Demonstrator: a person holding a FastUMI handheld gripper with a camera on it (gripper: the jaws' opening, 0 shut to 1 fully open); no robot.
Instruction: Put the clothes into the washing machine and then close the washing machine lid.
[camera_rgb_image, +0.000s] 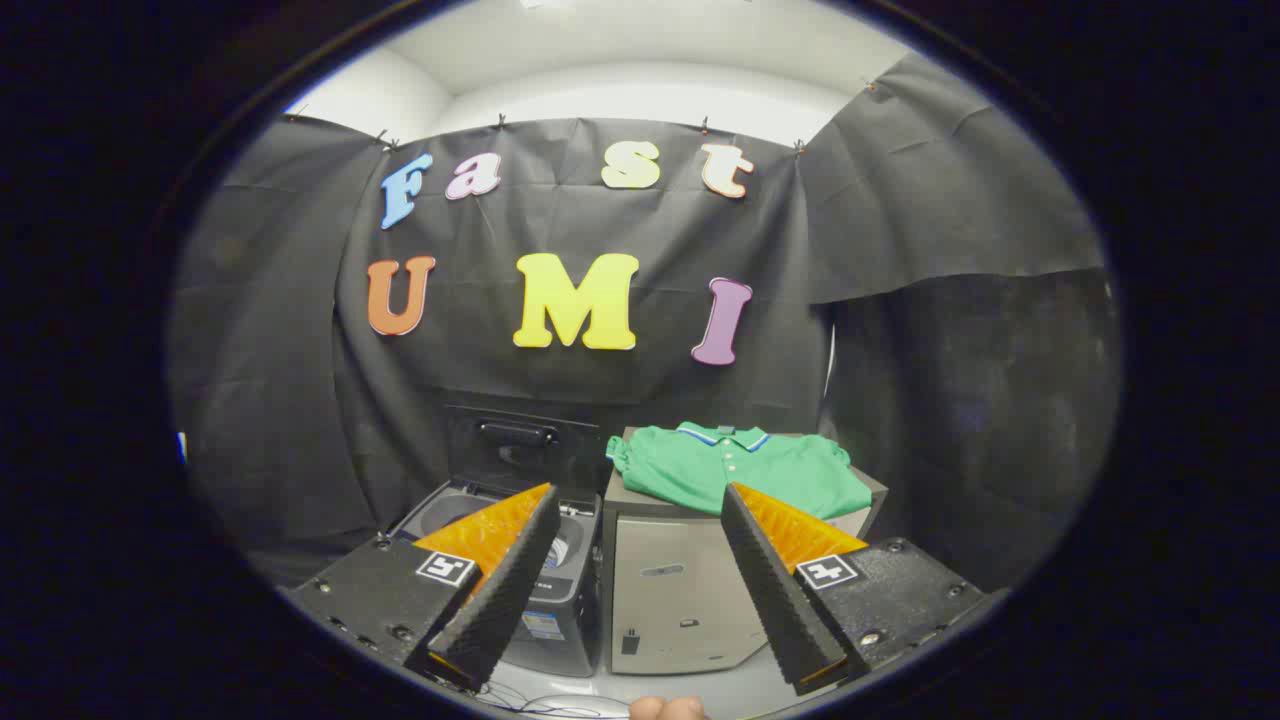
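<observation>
Jaws (640, 585) spread wide, empty, aimed ahead. Green polo shirt (745, 470) lies folded flat on the grey cabinet (680, 590), beyond the right finger. Washing machine (500, 520) just beside it, lid (520, 445) up, ready for loading.

washer mouth (470, 512) open (lid (515, 440) raised behind).

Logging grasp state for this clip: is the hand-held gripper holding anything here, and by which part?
Nothing is held. The hand-held gripper is open, fingers spread apart, with the green polo shirt lying beyond them on the grey box.
</observation>
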